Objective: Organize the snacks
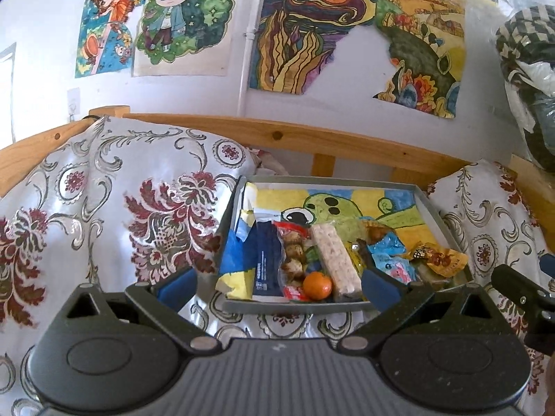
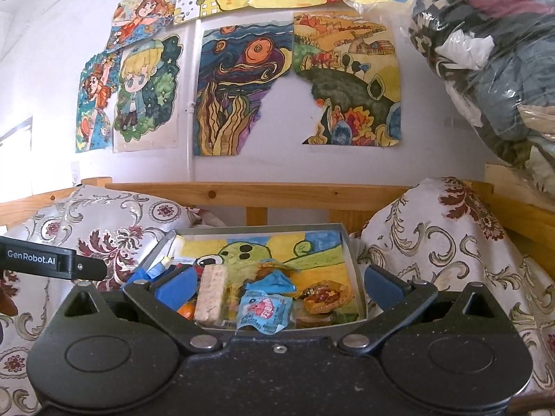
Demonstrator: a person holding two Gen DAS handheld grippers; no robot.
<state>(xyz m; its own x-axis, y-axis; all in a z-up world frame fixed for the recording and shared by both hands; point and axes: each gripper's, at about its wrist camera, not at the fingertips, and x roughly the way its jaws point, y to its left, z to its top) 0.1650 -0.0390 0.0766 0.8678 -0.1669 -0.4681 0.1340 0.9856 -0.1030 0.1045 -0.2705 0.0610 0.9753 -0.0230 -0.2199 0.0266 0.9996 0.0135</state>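
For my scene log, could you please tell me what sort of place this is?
Most likely a bedroom, perhaps a child's: a wooden bed frame runs behind floral-covered cushions, hand-coloured drawings are stuck on the wall, and the snack tray rests on the bedding.

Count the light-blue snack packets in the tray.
2 visible. One light-blue packet lies at the near edge of the tray; the second sits just behind it, partly overlapped. More may be hidden under the pile.
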